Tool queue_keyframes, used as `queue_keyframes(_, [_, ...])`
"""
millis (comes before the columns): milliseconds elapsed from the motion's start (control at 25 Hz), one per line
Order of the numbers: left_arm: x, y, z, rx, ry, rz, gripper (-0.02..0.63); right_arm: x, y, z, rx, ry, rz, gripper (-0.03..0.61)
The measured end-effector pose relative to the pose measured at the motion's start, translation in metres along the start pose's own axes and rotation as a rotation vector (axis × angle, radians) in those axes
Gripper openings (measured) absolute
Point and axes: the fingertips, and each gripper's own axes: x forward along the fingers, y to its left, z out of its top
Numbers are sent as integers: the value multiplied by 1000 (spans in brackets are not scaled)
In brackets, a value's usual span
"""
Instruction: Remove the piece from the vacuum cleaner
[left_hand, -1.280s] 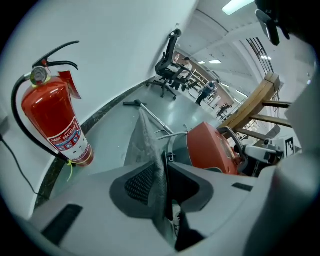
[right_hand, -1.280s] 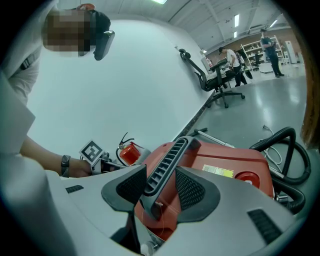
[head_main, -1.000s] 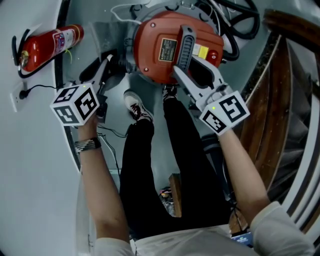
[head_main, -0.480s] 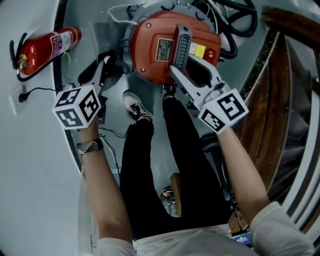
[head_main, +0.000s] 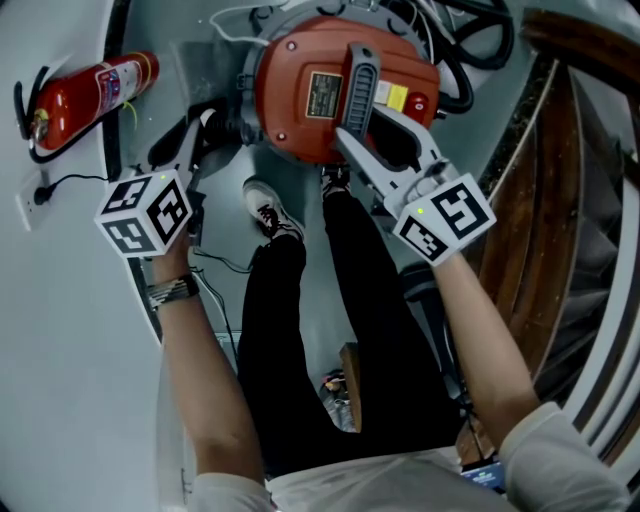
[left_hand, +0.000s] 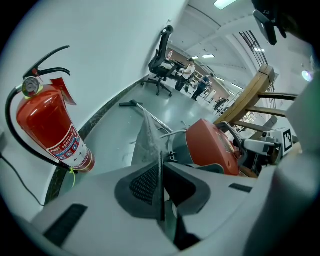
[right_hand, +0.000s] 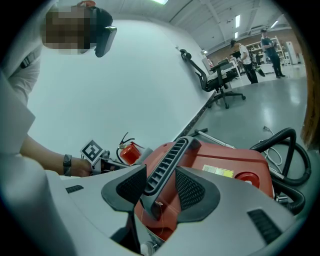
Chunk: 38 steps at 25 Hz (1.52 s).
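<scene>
Left tool (left_hand: 161, 172) jaws have just been closing and now pinch the thin grey piece (left_hand: 147, 137) at the red vacuum cleaner's (head_main: 300, 100) side. Right tool (right_hand: 162, 187) clamps its ribbed handle (right_hand: 167, 160), so pulling the piece free looks next.

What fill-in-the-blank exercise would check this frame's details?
The right hand-held gripper clamps the vacuum cleaner by its grey ribbed ____.
The vacuum cleaner's body is coloured ____.
Against the white wall stands a ____ with a gauge on top.
Missing words: handle; red; fire extinguisher.
</scene>
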Motion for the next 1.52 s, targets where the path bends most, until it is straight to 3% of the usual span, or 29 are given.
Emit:
queue_keyframes(440, [1, 1, 1, -3, -5, -55, 32, 1, 0, 0, -7, -4, 0, 193])
queue_keyframes(800, [-10, 3, -6, 32, -80, -4, 91, 0, 0, 0, -14, -11, -11, 193])
queue_keyframes(1000, [-19, -7, -37, 111, 2, -48, 137, -1, -1, 0, -14, -14, -13, 193])
queue_keyframes(1240, [-14, -1, -49, 156, 39, 38, 130, 0, -1, 0, -12, -16, -14, 193])
queue_keyframes(1320, [-12, 0, -50, 173, 44, 66, 82, -1, -1, 0, -13, -17, -16, 193])
queue_keyframes(1520, [-13, -1, -50, 199, 68, 70, 48, 0, -1, 1, -21, -23, -21, 193])
